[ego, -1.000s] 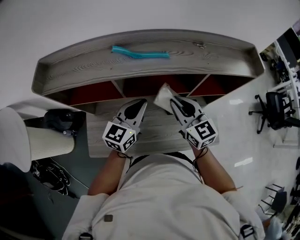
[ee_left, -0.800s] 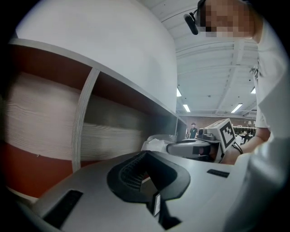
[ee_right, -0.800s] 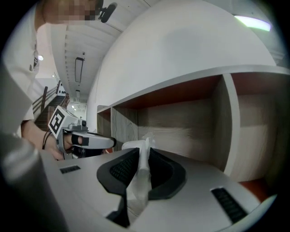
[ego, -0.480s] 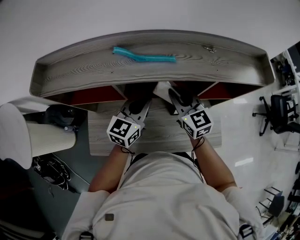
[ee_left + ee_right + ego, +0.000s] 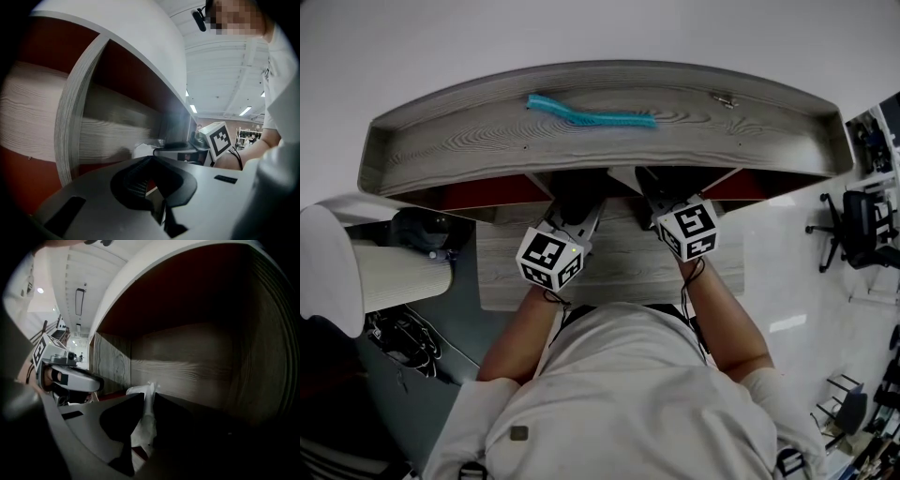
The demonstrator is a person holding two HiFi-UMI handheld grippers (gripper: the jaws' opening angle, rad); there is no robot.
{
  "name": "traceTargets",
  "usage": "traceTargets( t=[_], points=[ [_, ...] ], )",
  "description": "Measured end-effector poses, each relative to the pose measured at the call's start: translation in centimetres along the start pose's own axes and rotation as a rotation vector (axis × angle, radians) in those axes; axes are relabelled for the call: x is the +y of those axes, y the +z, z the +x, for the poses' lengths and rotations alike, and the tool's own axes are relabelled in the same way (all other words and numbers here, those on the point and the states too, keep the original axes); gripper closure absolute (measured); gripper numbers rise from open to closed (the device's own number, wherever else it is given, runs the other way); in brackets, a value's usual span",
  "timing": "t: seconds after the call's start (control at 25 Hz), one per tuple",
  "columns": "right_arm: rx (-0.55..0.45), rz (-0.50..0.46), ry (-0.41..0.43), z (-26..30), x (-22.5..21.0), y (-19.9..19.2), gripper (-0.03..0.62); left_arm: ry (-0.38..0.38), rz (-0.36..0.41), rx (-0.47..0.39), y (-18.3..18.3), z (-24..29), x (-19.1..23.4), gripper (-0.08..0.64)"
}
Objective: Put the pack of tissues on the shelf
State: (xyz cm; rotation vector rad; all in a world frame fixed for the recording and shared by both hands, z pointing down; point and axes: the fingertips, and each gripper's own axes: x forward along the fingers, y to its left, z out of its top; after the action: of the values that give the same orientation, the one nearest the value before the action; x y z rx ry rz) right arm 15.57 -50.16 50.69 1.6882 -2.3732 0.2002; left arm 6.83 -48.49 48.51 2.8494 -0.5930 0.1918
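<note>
The shelf is the biggest thing: a wood-grain unit w/ a tray top and red-backed compartments below. Both grippers reach in under that top, into what looks like the middle compartment. Left gripper: jaws together, nothing in them. Right gripper: jaws nearly closed, pinching the pack of tissues by a thin edge. The pack is inside the compartment; we can't tell if it rests on the board yet. We judge it light, soft and squashy, wrapper prob. slippery, so best held at the flat sealed edge w/ a gentle squeeze.
</note>
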Motion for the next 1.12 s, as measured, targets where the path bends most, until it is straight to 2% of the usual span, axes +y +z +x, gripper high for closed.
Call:
traceTargets(
  t=[0.68,0.92,1.12],
  points=[
    [0.045,-0.053,-0.019,2.0,-0.4,-0.7,0.491,0.002,0.001,0.004,-0.1,-1.7,-0.6,0.545],
    [0.033,-0.059,-0.052,1.5,-1.2,0.1,0.399,-0.003,0.012,0.003,0.2,-2.8,-1.1,0.545],
    [-0.011,-0.079,-0.086,0.3,-1.4,2.2,0.383,-0.012,0.012,-0.007,0.9,-3.9,-1.5,0.545]
  ],
)
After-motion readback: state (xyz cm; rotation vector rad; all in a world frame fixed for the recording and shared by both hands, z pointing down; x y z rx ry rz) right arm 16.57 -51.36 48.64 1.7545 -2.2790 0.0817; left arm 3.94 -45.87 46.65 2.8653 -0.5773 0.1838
